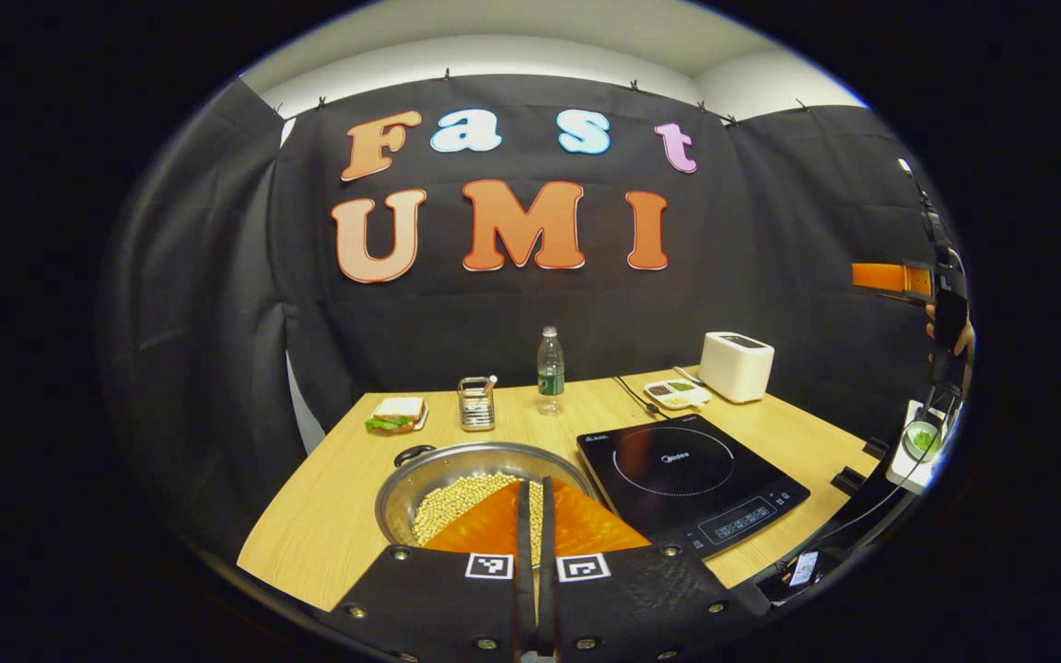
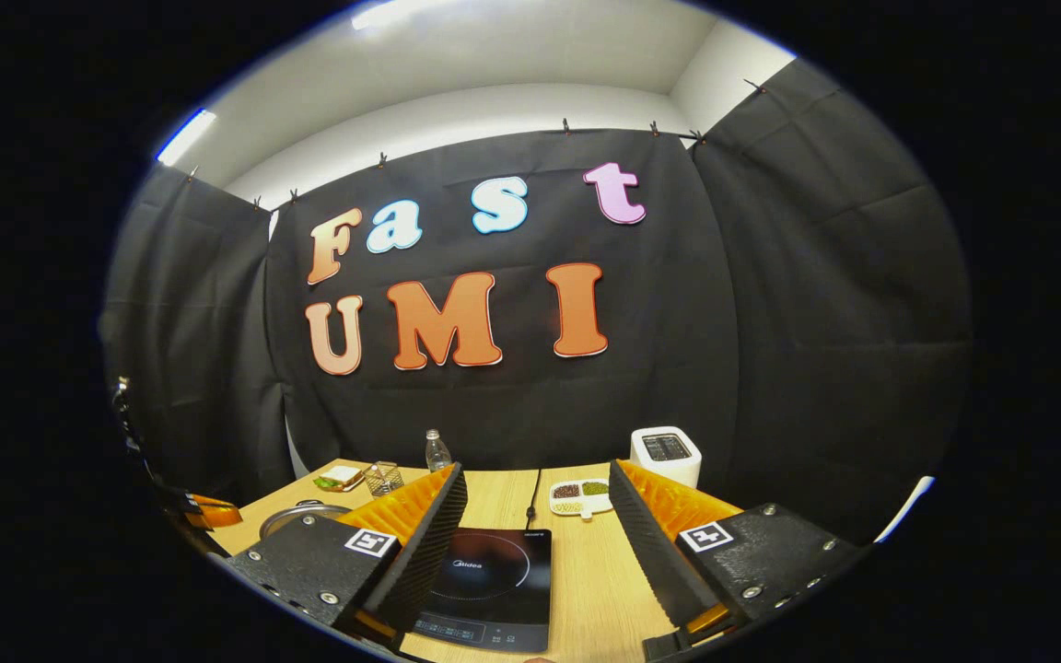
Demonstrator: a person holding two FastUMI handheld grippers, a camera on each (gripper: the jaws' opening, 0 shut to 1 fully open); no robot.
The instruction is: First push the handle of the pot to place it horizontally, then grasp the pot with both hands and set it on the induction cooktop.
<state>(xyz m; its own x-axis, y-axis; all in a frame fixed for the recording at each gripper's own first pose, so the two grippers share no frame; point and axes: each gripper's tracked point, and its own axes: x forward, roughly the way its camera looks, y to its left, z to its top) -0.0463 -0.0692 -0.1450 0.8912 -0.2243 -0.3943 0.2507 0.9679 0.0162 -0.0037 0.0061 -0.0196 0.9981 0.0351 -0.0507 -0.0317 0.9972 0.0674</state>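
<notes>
"Midea" is printed inside the ring on the induction cooktop [image 1: 689, 477]; its smaller corner logo cannot be read.

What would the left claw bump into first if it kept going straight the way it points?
Probably the pot: the left claw, closed, points over its near rim at the beans inside. Depth is unclear.

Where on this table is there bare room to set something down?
Bare wood lies left of the pot along the table edge, and between the induction cooktop and the toaster. The back row is crowded: sandwich, wire holder, bottle, divided dish.
</notes>
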